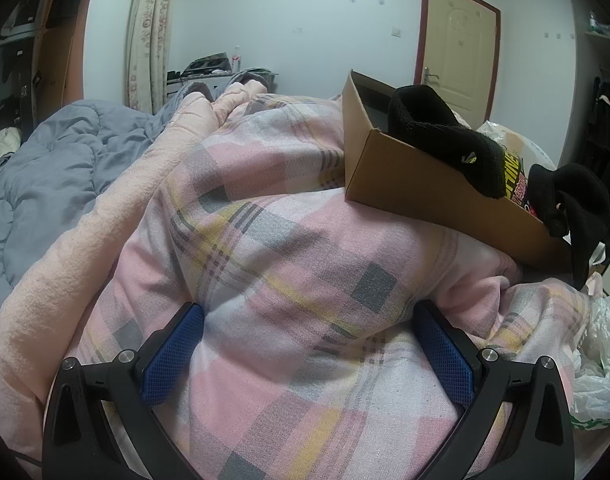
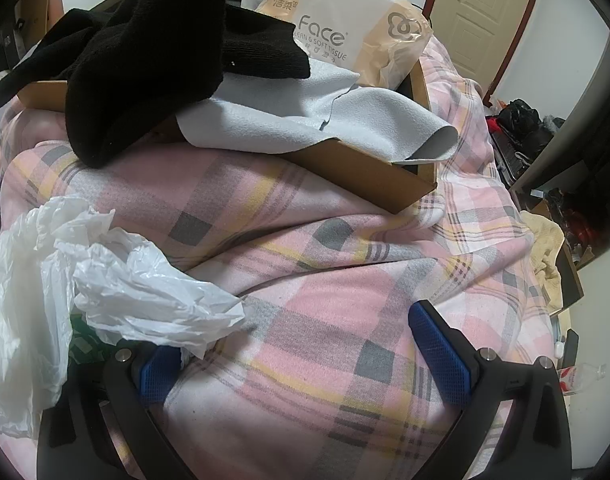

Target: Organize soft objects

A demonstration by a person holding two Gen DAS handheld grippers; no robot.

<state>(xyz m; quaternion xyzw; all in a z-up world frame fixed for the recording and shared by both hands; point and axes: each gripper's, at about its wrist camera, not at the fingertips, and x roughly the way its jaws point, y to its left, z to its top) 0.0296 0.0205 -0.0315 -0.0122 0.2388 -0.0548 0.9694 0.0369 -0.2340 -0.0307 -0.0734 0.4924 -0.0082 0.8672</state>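
Note:
A brown cardboard box (image 1: pixel 433 184) (image 2: pixel 365 168) rests on a pink plaid quilt (image 1: pixel 273 248) (image 2: pixel 325 280). Black socks (image 1: pixel 445 136) (image 2: pixel 145 64) hang over its rim, another black sock (image 1: pixel 573 208) droops at its right end. A grey cloth (image 2: pixel 325 116) and a tissue pack (image 2: pixel 345 20) lie in the box. A crumpled white plastic bag (image 2: pixel 117 280) (image 1: pixel 597 360) lies on the quilt, draped over my right gripper's left finger. My left gripper (image 1: pixel 307 316) is open, pressed against the quilt. My right gripper (image 2: pixel 295 328) is open over the quilt.
A peach fleece blanket (image 1: pixel 85 264) and a grey duvet (image 1: pixel 57 160) lie to the left. A door (image 1: pixel 453 44) stands behind the box. Dark clutter (image 2: pixel 521 120) and a plastic bottle (image 2: pixel 581 376) sit on the floor at the right of the bed.

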